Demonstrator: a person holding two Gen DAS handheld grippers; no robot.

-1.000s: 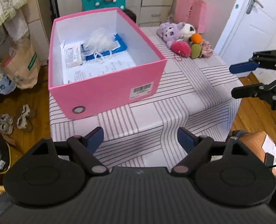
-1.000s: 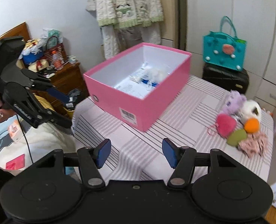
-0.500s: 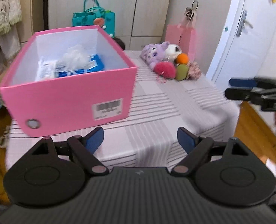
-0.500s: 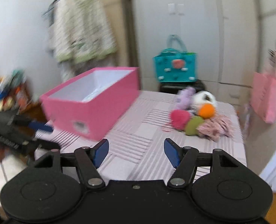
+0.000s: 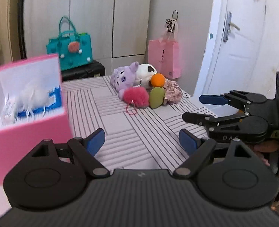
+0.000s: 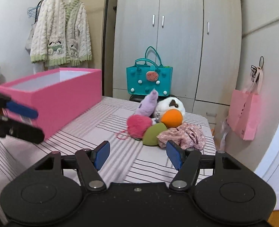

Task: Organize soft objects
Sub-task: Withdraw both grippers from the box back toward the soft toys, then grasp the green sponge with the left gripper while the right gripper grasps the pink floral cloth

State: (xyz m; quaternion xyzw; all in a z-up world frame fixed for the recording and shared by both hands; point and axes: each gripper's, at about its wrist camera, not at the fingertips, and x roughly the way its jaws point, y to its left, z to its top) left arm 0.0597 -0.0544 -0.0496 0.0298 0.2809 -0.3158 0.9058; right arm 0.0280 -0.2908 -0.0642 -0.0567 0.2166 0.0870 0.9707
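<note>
While both the left gripper and right gripper hover wide and empty, the soft toys — light, squashy, best pinched mid-body — lie heaped on the counter well apart from the pink box.

One pink box stands on one striped table. Inside the box, seen from the left wrist, lie one white fluffy thing and one blue packet; any papers beneath are too blurred to count. Six soft things sit in one cluster on the table: one purple plush, one white plush, one orange ball, one pink pom-pom, one green pad and one floral cloth. Two bags are in view: one teal bag, one pink paper bag. One knitted cardigan hangs on the left. Two grippers show: the left gripper and the right gripper.
</note>
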